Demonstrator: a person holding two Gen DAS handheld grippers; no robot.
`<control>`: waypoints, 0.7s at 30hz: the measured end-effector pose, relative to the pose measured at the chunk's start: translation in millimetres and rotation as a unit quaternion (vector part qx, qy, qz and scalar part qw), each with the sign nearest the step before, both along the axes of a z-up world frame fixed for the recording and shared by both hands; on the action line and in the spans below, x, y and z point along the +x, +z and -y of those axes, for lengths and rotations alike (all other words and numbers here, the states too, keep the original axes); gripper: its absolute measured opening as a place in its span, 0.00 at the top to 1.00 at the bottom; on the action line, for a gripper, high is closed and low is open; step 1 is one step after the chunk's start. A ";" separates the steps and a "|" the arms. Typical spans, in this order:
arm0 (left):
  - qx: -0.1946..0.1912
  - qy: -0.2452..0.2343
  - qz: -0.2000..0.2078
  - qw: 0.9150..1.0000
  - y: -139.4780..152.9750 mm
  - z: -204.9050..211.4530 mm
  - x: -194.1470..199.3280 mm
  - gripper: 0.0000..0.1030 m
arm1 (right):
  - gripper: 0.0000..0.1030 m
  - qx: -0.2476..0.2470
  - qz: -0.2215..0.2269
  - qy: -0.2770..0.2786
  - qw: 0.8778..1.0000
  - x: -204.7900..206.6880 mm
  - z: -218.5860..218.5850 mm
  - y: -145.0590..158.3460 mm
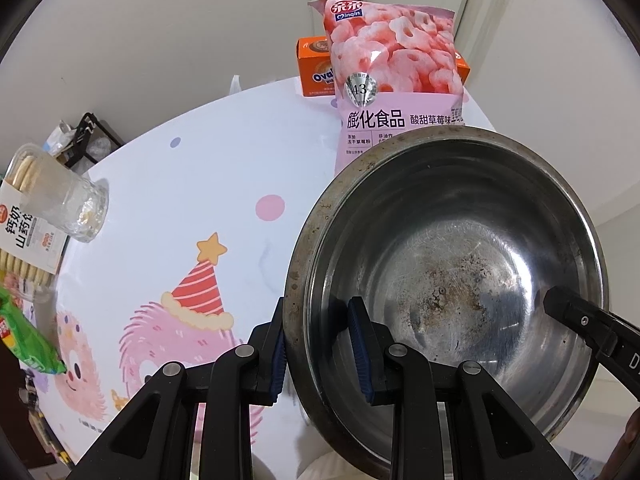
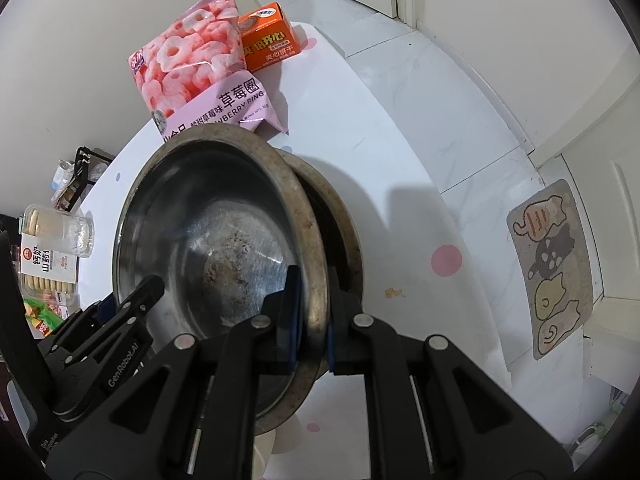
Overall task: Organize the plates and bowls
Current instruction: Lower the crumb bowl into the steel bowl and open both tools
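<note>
Gleaming but scorched inside, the steel bowl [image 1: 452, 264] has both grippers' jaws clamped on its rim.

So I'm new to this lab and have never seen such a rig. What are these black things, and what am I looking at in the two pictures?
They are hand-held tongs, one in each of a person's hands, each with a fisheye camera looking along its fingers. One picture is from the left tongs, the other from the right tongs. Both grip the rim of a metal bowl, from opposite sides. In the right view a second bowl shows behind it. On the patterned table are a pink snack bag, an orange box, a glass and biscuits.
</note>
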State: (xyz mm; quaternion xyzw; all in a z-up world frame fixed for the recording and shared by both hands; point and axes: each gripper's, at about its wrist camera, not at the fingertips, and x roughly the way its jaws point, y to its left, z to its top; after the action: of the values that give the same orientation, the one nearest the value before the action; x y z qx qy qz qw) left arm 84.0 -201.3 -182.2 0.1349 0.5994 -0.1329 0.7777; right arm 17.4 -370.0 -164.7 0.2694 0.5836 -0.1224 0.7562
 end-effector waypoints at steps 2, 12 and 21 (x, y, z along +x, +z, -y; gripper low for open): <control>0.001 0.002 -0.001 1.000 -1.3 -0.1 0.1 0.73 | 0.89 0.002 0.000 0.000 1.000 0.2 0.3 -0.9; 0.025 0.004 -0.005 1.000 -9.5 3.1 -2.0 0.72 | 0.73 0.012 -0.013 0.000 1.000 0.4 0.4 -9.0; 0.017 0.015 -0.004 1.000 -6.0 -6.2 -1.9 0.67 | 0.50 -0.022 -0.009 -0.012 1.000 -3.3 3.5 2.8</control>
State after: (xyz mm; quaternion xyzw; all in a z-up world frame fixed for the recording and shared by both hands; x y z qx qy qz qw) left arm 82.1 -195.1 -188.2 0.1388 0.6064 -0.1117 0.7750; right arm 14.0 -373.4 -161.9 0.2587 0.5845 -0.1465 0.7549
